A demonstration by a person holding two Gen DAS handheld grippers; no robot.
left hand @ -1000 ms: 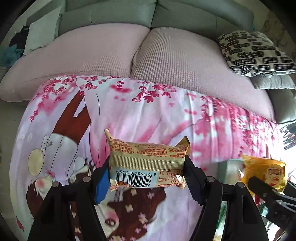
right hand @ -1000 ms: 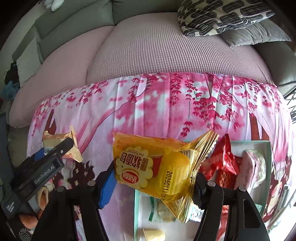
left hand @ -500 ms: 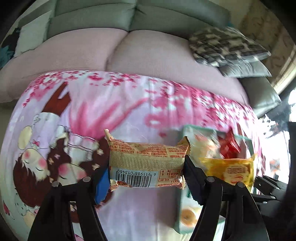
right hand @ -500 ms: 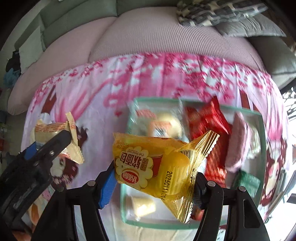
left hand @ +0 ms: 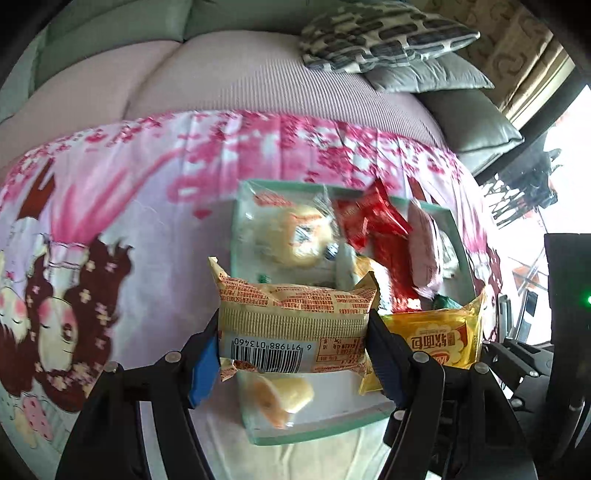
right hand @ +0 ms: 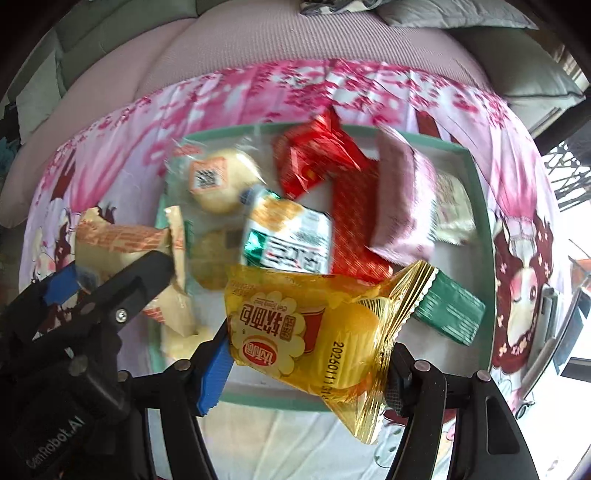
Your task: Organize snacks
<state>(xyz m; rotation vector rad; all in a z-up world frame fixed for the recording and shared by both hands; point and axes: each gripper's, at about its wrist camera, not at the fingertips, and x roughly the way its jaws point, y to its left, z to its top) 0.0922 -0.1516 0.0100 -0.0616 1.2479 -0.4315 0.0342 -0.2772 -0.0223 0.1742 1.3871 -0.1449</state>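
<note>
My left gripper is shut on a beige snack packet with a barcode, held above the near left part of a mint-green tray. My right gripper is shut on a yellow cake packet, held above the tray's near edge. The yellow packet also shows in the left wrist view, and the beige packet in the right wrist view. The tray holds several snacks: a round bun, red packets, a pink packet, a green-white packet and a green bar.
The tray lies on a pink cherry-blossom cloth with cartoon figures. Behind it is a pink-covered sofa with a black-and-white patterned pillow and a grey cushion. Dark equipment stands at the right.
Both grippers have moved right and forward, from above the cloth to over the tray. Each still holds its packet. The tray now fills the middle of both views.
</note>
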